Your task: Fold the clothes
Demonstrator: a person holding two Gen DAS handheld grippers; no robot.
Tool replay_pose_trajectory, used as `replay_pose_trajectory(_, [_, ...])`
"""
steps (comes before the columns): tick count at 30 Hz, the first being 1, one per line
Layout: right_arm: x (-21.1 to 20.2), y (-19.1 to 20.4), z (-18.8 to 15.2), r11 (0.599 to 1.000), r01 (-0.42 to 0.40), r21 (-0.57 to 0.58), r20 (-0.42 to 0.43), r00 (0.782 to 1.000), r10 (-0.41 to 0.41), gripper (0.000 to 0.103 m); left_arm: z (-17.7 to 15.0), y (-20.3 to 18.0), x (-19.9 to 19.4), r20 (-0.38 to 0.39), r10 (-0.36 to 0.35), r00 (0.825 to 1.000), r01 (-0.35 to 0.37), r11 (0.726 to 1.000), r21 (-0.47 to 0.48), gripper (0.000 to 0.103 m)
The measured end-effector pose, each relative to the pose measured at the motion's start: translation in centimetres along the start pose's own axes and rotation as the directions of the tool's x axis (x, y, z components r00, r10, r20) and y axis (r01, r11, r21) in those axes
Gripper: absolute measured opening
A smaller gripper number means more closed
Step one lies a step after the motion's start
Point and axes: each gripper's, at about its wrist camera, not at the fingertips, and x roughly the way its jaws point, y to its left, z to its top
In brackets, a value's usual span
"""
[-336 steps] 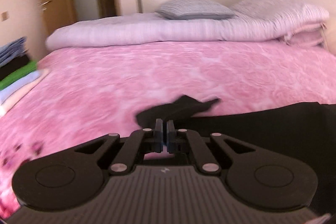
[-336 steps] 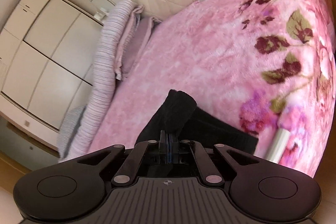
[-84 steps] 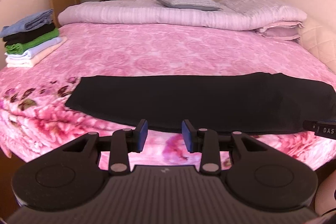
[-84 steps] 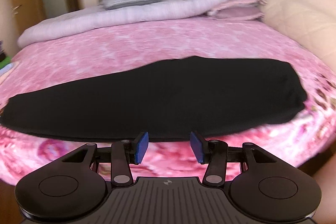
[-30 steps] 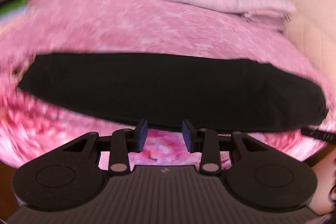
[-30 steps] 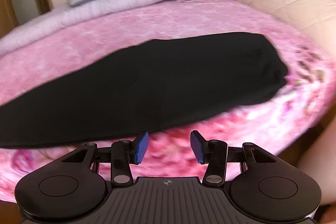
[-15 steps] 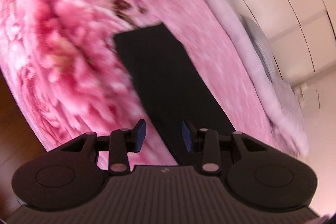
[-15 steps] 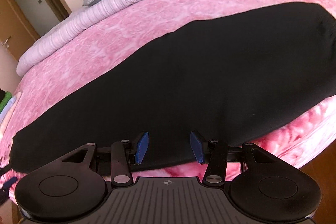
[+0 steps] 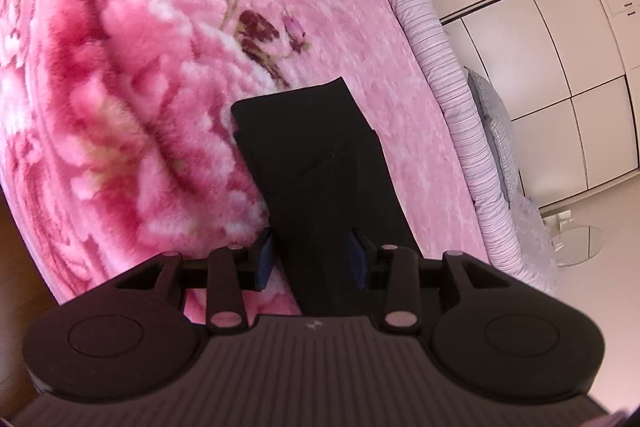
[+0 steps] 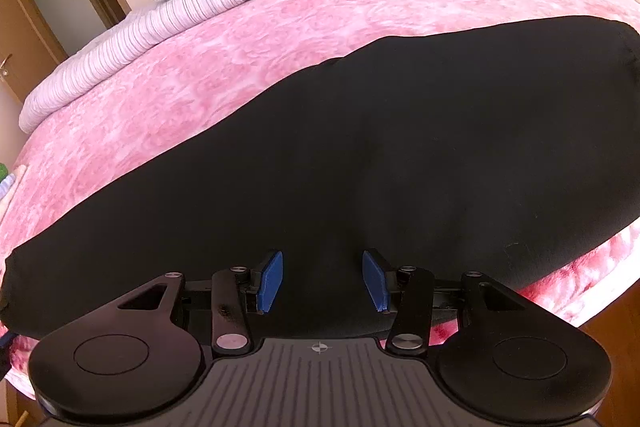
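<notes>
A long black garment [image 10: 360, 155] is laid flat across a pink floral blanket [image 10: 280, 39] on the bed, near its front edge. The right claw [image 10: 322, 281] is held released, its blue pads [image 10: 271, 281] spread over the garment's near edge with nothing between them. The left claw [image 9: 312, 259] is likewise spread apart, tilted, straddling the garment's narrow folded end [image 9: 316, 155], which extends ahead of it. A striped duvet [image 10: 192, 3] is seen beyond.
</notes>
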Motion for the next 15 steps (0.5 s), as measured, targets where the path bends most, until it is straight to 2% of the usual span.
replay_pose_trajectory(3, [0.0, -0.1, -0.1, 1.0, 0.001, -0.003, -0.002, 1.0, -0.001, 0.048, -0.3, -0.8, 0.4, 0.013, 0.02, 1.0, -0.021, 0.999, 0.05, 0.035])
replay_pose_trajectory(5, [-0.3, -0.3, -0.2, 1.0, 0.0, -0.007, 0.0, 1.0, 0.0, 0.048, -0.5, -1.4, 0.7, 0.022, 0.033, 0.999, -0.035, 0.996, 0.083, 0.031])
replay_pose_trajectory(6, [-0.3, -0.4, -0.2, 1.0, -0.001, -0.007, 0.001, 1.0, 0.001, 0.048, -0.6, -2.0, 0.8, 0.028, 0.058, 0.998, -0.061, 0.99, 0.131, 0.018])
replay_pose_trajectory(7, [-0.3, -0.5, -0.2, 1.0, -0.001, -0.007, 0.002, 1.0, 0.001, 0.048, -0.8, -2.8, 0.9, 0.028, 0.078, 0.997, -0.081, 0.978, 0.193, 0.005])
replay_pose_trajectory(11, [-0.8, -1.4, -0.1, 1.0, 0.01, 0.008, 0.013, 1.0, -0.01, 0.048, -2.2, -6.6, 0.4, 0.066, 0.086, 0.994, -0.104, 0.92, 0.377, 0.003])
replay_pose_trajectory(12, [-0.9, -1.7, 0.0, 1.0, 0.017, 0.013, 0.017, 1.0, -0.017, 0.048, -2.8, -8.0, 0.1, 0.084, 0.078, 0.993, -0.108, 0.891, 0.442, 0.003])
replay_pose_trajectory(13, [-1.1, -2.1, 0.1, 0.999, 0.025, 0.02, 0.023, 0.999, -0.026, 0.048, -3.9, -9.7, -0.2, 0.104, 0.065, 0.992, -0.11, 0.847, 0.521, 0.003])
replay_pose_trajectory(15, [-1.5, -3.1, 0.3, 0.998, 0.041, 0.038, 0.036, 0.998, -0.043, 0.048, -6.7, -13.2, -0.7, 0.121, 0.02, 0.992, -0.096, 0.737, 0.669, 0.003])
